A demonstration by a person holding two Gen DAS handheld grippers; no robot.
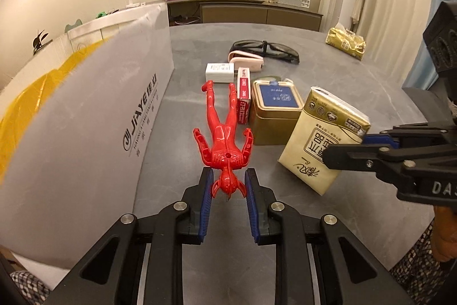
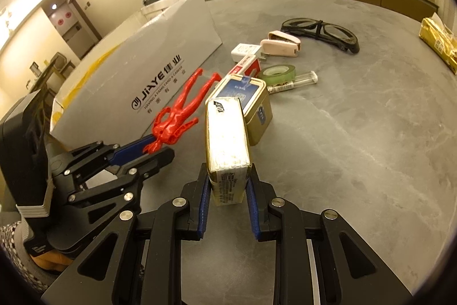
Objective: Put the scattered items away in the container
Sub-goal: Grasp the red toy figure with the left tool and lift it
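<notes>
Left gripper (image 1: 228, 187) pinches the red plastic toy figure (image 1: 225, 130) by its head, lifted beside the white cardboard box (image 1: 94, 133); right gripper (image 2: 227, 190) clamps the gold tissue pack (image 2: 227, 139) (held edge-up) over the grey table (image 2: 357, 133).

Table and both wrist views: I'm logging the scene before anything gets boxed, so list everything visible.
Toy figure: 1, red, head in left gripper.
Tissue pack: 1, gold, in right gripper.
Tin: 1, gold with blue lid, mid-table.
Small box: 1, red, left of tin.
Charger: 1, white, behind red box.
Case: 1, pink, beside glasses.
Glasses: 1, black, far side.
Tape roll: 1, green, behind tin.
Pen: 1, clear, by tape.
Gold packet: 1, far right.
Container box: 1, white, left.
Left gripper: shut.
Right gripper: shut.
</notes>
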